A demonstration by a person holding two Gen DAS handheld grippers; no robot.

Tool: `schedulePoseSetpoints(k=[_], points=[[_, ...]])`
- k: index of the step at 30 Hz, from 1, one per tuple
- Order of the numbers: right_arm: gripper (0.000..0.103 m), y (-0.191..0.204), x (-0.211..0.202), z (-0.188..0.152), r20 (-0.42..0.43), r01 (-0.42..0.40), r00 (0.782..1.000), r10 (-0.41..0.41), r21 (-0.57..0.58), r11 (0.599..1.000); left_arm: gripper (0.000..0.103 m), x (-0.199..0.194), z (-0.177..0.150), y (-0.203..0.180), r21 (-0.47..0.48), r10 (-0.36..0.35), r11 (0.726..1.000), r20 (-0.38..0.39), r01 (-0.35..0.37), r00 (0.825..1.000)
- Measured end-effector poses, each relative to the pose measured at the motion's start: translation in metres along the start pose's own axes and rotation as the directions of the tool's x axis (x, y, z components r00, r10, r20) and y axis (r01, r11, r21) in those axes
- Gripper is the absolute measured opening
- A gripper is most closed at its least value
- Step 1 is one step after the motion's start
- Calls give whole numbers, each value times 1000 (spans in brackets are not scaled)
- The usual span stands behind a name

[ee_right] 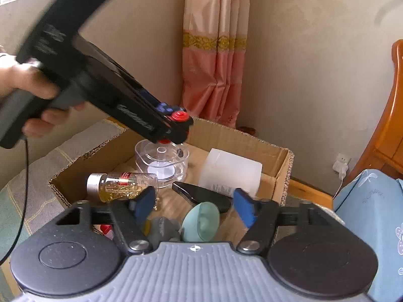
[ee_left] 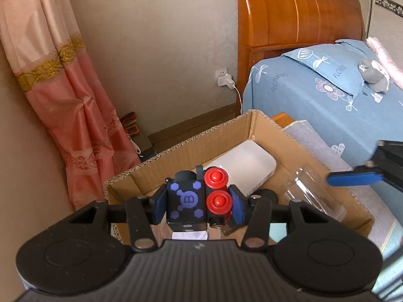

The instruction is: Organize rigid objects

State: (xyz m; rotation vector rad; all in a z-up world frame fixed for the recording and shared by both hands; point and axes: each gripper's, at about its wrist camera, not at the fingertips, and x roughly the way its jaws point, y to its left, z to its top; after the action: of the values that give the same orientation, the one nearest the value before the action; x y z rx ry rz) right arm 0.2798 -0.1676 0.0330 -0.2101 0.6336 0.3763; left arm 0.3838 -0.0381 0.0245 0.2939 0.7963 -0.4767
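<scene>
Left hand-held gripper [ee_left: 199, 201] clamps toy block [ee_left: 187, 201].

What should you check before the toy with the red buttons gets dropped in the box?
1. Grip: the left gripper is shut on the black toy block with red buttons and purple dots, a blue finger on each side. Ok.
2. Position: seen from the right wrist, the block hangs above the open brown cardboard box. Ok.
3. Landing spot: the clear round plastic container sits right beneath. Not ok.
4. Right gripper: open, empty, at the box's near side. Ok.
5. Breakables: a small glass bottle of yellow liquid lies nearby. Cannot tell if safe.
</scene>
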Motion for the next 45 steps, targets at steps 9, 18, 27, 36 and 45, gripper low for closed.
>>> schedulePoseSetpoints(k=[9,18,27,36,45], points=[[91,2,-20,-6,23,8,1000,-9,31,999,92,21,10,12,-64,53,997,4,-53,999],[101,14,-50,-10,53,17,998,-19,28,999,100,-23,-5,9,-78,93,993,84,-86,992],[103,29,-73,-23,-33,106,994,-103,120,987,101,-88,-55,-22,-61,132,990,139,-125,981],[103,45,-99,-51,-160,250,963,-215,250,935,102,-145,-130,-56,-213,164,967,106,-138,981],[103,72,-122,-69,-222,337,933,-282,269,902,102,-170,-166,-86,-339,269,909,35,-242,963]])
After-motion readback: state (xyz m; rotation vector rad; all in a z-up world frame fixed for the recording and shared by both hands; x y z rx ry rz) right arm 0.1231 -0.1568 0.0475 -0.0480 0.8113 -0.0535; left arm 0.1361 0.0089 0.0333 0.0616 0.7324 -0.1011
